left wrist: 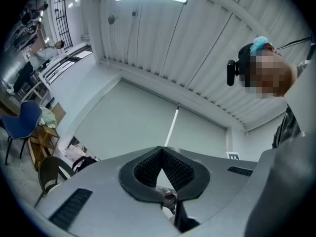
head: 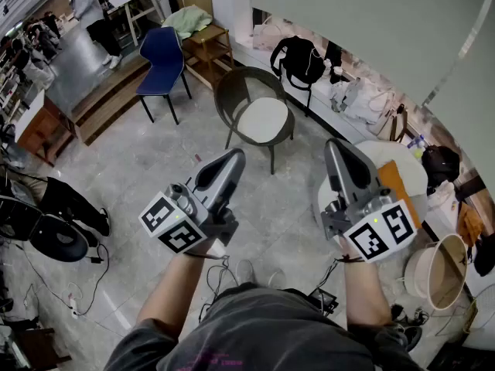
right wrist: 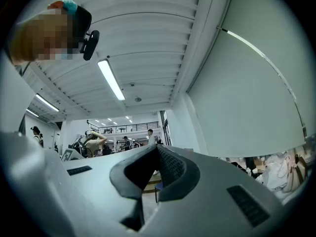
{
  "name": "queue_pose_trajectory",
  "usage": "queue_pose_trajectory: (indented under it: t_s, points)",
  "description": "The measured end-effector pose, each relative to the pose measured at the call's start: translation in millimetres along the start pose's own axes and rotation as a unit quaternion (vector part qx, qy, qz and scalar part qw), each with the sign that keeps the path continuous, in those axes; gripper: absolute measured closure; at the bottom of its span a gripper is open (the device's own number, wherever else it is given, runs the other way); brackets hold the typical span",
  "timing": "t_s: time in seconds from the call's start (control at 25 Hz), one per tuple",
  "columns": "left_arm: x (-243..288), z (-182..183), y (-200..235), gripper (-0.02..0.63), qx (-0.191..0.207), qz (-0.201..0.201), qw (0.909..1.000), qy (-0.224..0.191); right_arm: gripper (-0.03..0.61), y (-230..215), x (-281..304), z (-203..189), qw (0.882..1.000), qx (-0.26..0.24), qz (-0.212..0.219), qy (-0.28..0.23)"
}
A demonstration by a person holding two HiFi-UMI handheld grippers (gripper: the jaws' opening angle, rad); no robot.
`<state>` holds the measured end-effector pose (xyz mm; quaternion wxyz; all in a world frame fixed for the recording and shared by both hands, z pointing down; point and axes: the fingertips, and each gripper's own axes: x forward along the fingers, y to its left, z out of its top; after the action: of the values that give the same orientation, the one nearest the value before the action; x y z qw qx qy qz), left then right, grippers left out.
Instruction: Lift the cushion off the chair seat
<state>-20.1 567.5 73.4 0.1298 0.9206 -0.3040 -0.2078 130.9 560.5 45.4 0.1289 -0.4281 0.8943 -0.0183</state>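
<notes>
Ahead of both hands and well apart from them, across a stretch of bare floor (head: 155, 176): the cream cushion (head: 264, 120), flat on the seat of the dark round-backed chair (head: 230, 91). Fills the seat almost to the rim, roughly round to squarish, so no marked long axis to line up with. Lies, in the head view, between the lines of the two grippers: forward of the left gripper (head: 235, 156) and a little to its right, forward of the right gripper (head: 333, 146) and further off to its left. Likely the left hand's reach by a small margin, though within range of either after a step closer. No contact with cushion or chair on either side. Left gripper clenched, ribbed pads meeting at the tip in its own view with nothing between them; aimed somewhat upward at wall and ceiling, with only the chair's curved back low at the left edge there. Right gripper likewise clenched and empty, pads together, tilted up toward ceiling lights and a distant hall, no chair in its view. By judgement, task not yet begun: calls first for closing the gap, dipping both noses down toward the seat, and parting the jaws before taking an edge of the cushion, probably the near one.
</notes>
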Motion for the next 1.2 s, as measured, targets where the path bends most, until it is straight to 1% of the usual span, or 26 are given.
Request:
queue_pose_trajectory:
  t_s: [0.48, 0.72, 1.0, 1.2]
  points:
    - [2.0, -1.1, 9.0, 0.604, 0.002, 0.004, 1.0, 0.002, 0.571, -3.7, 7.6, -2.7, 1.0, 0.0, 0.0, -0.002]
    - [-12.0, 10.1, 39.8, 0.604, -0.001, 0.002, 1.0, 0.003, 0.571, 8.2, 35.3, -13.7, 1.0, -0.002, -0.009, -0.001]
    - [-19.7, 30.3, 73.5, 0.604, 0.005, -0.016, 0.9999, 0.003, 0.571, 24.0, 70.5, -23.7, 1.0, -0.006, -0.023, -0.007]
    - [-16.7, 40.9, 89.6, 0.604, 0.007, -0.022, 0.9997, 0.008, 0.571, 21.9, 87.7, -25.0, 1.0, -0.001, -0.029, -0.012]
